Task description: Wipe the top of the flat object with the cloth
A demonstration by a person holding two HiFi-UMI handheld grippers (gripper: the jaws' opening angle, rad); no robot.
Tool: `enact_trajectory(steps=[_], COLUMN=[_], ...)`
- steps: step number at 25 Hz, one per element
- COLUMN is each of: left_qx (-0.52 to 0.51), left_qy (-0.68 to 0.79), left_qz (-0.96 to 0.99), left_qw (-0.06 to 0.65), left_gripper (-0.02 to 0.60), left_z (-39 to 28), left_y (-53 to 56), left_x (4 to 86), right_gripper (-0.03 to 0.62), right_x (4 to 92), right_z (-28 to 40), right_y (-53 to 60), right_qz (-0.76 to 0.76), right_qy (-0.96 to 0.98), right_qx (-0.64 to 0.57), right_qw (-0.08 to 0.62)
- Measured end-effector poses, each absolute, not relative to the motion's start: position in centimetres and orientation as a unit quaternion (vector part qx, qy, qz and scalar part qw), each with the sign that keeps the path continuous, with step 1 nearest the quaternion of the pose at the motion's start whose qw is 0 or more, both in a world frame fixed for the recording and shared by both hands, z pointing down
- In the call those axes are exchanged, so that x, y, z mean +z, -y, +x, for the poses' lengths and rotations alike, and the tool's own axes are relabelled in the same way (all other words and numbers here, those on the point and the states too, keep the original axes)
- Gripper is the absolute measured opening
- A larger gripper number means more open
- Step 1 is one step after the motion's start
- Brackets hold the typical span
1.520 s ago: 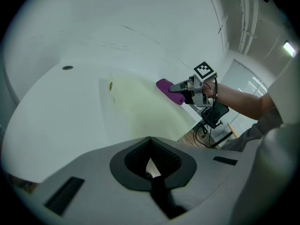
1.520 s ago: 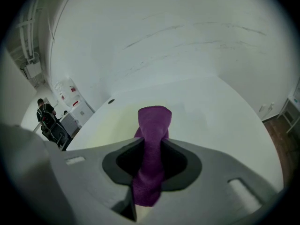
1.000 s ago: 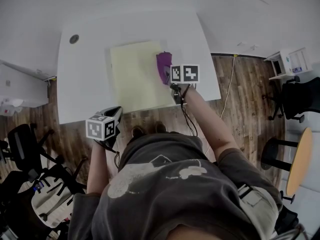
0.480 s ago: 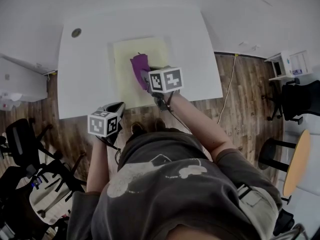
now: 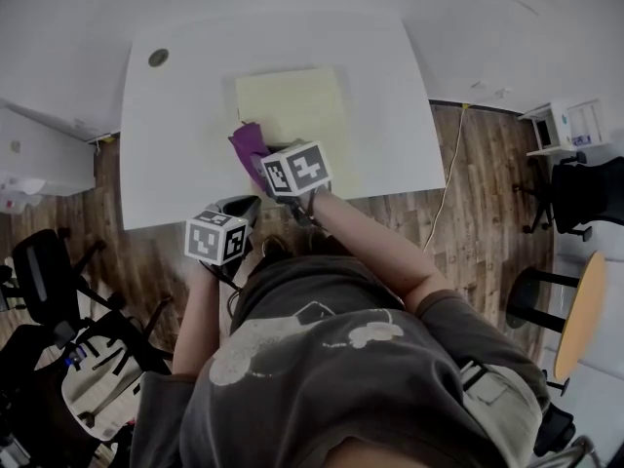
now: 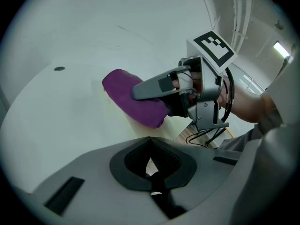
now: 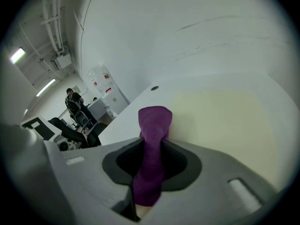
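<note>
R claw pinches cloth at yellow sheet edge; L claw closed.

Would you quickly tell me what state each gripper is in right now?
Left gripper: shut, holding nothing.
Right gripper: shut on the purple cloth.

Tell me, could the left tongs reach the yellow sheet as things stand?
Probably yes: the left tongs hover at the table edge near the sheet; only the right tongs and cloth crowd its left edge.
</note>
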State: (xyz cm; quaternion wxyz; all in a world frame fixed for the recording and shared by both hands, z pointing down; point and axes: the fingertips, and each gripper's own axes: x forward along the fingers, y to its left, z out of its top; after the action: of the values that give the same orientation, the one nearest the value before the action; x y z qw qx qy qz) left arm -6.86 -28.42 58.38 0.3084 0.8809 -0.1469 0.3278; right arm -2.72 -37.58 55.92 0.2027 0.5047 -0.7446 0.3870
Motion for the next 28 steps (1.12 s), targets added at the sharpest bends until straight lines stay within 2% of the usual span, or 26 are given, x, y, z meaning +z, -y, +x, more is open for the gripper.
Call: enact_trajectory(steps=[12, 23, 28], left_qx=[0.324, 0.33, 0.345], left_qy=[0.125, 0.162, 0.181], left_qz=[0.887, 0.881, 0.876], left_qw=[0.305, 0.298, 0.285], left_gripper=[-0.003, -0.003, -0.003], left_z=[-7.3, -7.1, -6.8], left_y=[28.3, 28.2, 28.2], left_x=[58.5, 58.3, 58.4], right_gripper=[0.092, 0.092, 0.092], right_x=[56.8, 57.0, 57.1], right_z=[-0.3, 7.5, 11.8], right_y=[36.9, 34.0, 32.3], right_qz=[0.534, 0.571, 0.6], right_qy=[0.725, 0.696, 0.674], right_qx=[0.377, 0.39, 0.401], right_qw=[0.216, 0.191, 0.155])
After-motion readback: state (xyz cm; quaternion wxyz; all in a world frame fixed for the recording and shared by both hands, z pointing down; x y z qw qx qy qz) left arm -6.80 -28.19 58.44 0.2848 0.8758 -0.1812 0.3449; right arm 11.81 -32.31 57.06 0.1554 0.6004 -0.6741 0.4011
